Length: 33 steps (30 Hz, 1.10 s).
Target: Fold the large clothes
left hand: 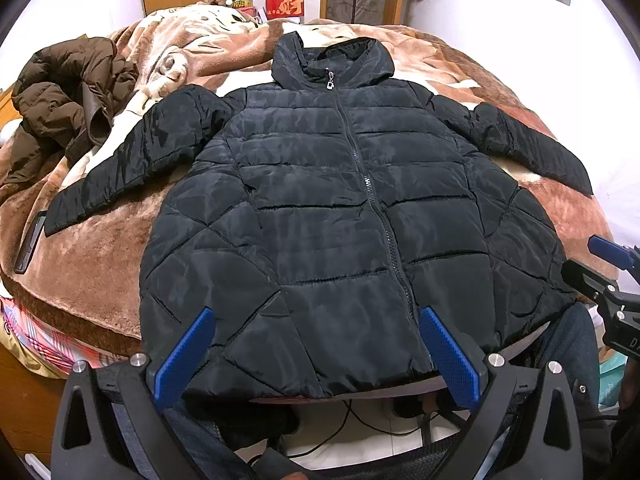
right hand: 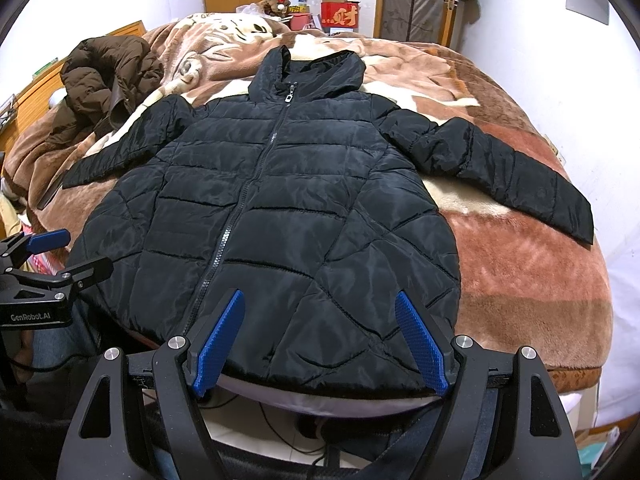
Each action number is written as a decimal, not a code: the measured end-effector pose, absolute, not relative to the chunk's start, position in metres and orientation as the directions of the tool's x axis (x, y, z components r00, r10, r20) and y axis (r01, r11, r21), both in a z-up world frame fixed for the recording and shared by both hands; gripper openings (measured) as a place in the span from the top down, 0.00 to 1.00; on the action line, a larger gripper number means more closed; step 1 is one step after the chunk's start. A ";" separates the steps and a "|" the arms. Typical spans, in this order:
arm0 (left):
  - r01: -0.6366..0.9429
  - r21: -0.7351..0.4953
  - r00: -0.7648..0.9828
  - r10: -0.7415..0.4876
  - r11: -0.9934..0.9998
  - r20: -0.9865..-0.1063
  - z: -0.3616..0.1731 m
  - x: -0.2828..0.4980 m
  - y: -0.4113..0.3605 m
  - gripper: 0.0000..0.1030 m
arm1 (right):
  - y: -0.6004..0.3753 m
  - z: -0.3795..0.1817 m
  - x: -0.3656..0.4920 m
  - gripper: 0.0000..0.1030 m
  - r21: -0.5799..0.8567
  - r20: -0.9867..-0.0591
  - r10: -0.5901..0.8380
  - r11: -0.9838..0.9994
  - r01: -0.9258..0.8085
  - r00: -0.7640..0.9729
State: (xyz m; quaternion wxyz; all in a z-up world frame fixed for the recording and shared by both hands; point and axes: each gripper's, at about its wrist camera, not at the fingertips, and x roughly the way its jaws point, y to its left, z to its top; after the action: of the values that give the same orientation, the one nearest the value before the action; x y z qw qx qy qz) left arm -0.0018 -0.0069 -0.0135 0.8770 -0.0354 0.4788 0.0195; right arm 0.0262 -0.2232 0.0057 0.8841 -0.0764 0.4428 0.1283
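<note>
A black quilted hooded jacket (left hand: 320, 208) (right hand: 276, 216) lies flat and zipped on the bed, front up, hood at the far end, both sleeves spread out to the sides. Its hem hangs over the near bed edge. My left gripper (left hand: 316, 316) hovers open over the hem, left of the zipper's end, with nothing between its blue pads. My right gripper (right hand: 320, 300) is open above the hem's right half, also holding nothing. Each gripper shows at the side of the other's view: the right gripper (left hand: 612, 272) and the left gripper (right hand: 48, 256).
A brown puffer coat (left hand: 68, 100) (right hand: 108, 76) lies crumpled at the bed's far left on the brown plush blanket (left hand: 100, 248) (right hand: 520, 272). A dark phone (left hand: 30, 240) rests near the left sleeve cuff. Boxes (right hand: 340, 12) and clutter stand beyond the bed. A person's jeans-clad legs (left hand: 572, 344) and cables show below.
</note>
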 end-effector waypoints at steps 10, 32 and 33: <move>-0.067 -0.042 0.540 0.001 0.997 -0.842 -0.014 -0.002 -0.007 0.00 | -0.223 0.006 0.026 0.25 -0.021 -0.803 0.159 0.956 -0.294 0.574; -0.059 -0.044 0.526 -0.007 0.997 -0.850 -0.018 -0.003 -0.011 0.00 | -0.222 0.006 0.026 0.25 -0.023 -0.805 0.158 0.955 -0.295 0.572; -0.056 -0.042 0.525 -0.006 0.998 -0.851 -0.017 -0.002 -0.010 0.00 | -0.221 0.004 0.026 0.25 -0.022 -0.805 0.158 0.955 -0.295 0.571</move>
State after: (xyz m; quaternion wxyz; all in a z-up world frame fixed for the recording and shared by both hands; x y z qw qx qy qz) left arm -0.0023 -0.0105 -0.0167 0.8726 -0.0319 0.4871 0.0141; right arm 0.0262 -0.2212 0.0045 0.8830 -0.0772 0.4448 0.1283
